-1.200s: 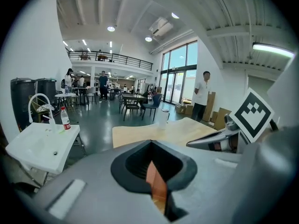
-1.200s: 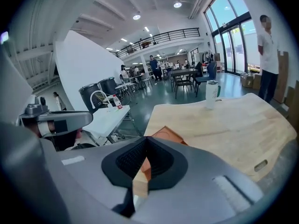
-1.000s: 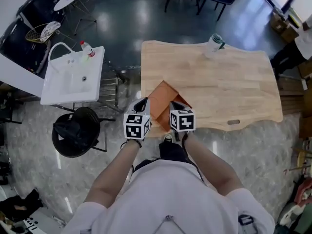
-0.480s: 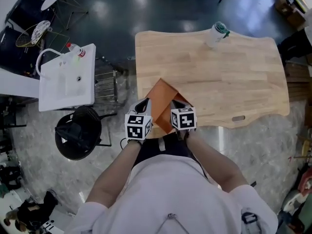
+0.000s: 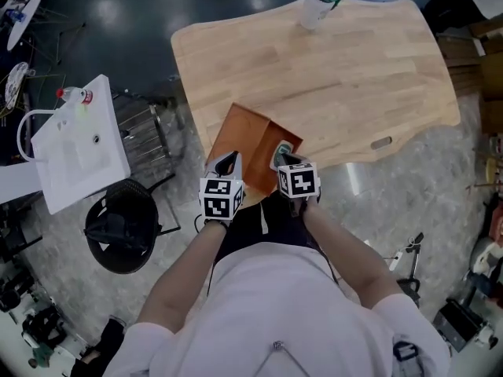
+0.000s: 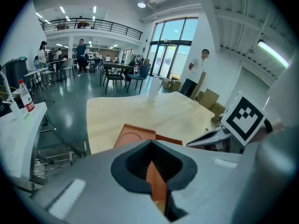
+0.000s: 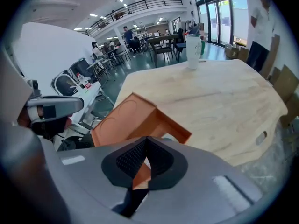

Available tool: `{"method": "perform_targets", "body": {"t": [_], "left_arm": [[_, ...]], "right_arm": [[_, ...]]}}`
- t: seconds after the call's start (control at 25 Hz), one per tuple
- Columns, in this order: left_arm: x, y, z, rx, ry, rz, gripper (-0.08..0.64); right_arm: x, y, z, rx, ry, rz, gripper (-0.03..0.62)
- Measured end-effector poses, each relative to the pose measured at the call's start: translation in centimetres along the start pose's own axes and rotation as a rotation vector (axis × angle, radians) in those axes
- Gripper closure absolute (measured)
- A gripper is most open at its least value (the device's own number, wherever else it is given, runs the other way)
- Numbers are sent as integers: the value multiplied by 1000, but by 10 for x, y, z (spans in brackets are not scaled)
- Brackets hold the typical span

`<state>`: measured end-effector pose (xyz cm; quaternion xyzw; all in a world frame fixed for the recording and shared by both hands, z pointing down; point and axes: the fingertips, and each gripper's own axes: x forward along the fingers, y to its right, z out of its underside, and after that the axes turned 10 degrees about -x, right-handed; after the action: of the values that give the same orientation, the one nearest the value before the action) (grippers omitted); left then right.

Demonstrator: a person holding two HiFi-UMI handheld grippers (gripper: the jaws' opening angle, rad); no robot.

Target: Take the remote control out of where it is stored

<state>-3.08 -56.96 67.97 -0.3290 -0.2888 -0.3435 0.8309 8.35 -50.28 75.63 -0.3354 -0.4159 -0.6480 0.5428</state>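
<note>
- Orange box [image 5: 245, 141]: flat-topped, a circle pressed into its top face, one end open toward the right gripper. It lies on the near edge of the wooden table [image 5: 354, 77], just ahead of both grippers.
- Remote control: not made out in any view. A pale patch shows at the box's open end in the right gripper view; what it is cannot be told.
- Left gripper [image 5: 226, 163]: jaws together, nothing gripped; the box shows behind the slit.
- Right gripper [image 5: 281, 158]: jaws together, nothing gripped, tip beside the box's open end.
- Markings: black-and-white square patterns on each gripper's cube. Print on the green-lidded cup [image 5: 317, 5] at the table's far side is too small to read.
- Room: bare wood runs right of and beyond the box. The white sink unit [image 5: 71, 151], bearing a red-capped bottle [image 5: 72, 95], stands well apart to the left.
</note>
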Motion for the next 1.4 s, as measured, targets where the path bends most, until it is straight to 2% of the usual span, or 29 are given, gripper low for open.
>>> {"method": "perform_targets", "body": {"t": [0.2, 0.56, 0.64, 0.76, 1.04, 1.24, 1.28, 1.4], "left_arm": [[10, -5, 25, 0, -55, 29, 560], [3, -33, 51, -38, -90, 15, 560], [2, -39, 53, -48, -89, 11, 560], [0, -47, 55, -65, -86, 3, 560], [-3, -61, 58, -90, -83, -10, 560], [-3, -64, 57, -99, -81, -10, 560], [-3, -64, 57, -99, -81, -10, 560], [-4, -64, 58, -100, -80, -10, 560]], "right_arm": [[29, 9, 29, -8, -100, 52, 563], [71, 12, 42, -182, -274, 87, 363], [76, 12, 48, -214, -330, 96, 339], [86, 10, 57, -254, -389, 99, 339], [100, 2, 55, -384, -426, 115, 342], [102, -12, 49, -421, -408, 83, 365], [102, -11, 49, -416, -401, 88, 360], [100, -4, 46, -364, -373, 118, 291]]}}
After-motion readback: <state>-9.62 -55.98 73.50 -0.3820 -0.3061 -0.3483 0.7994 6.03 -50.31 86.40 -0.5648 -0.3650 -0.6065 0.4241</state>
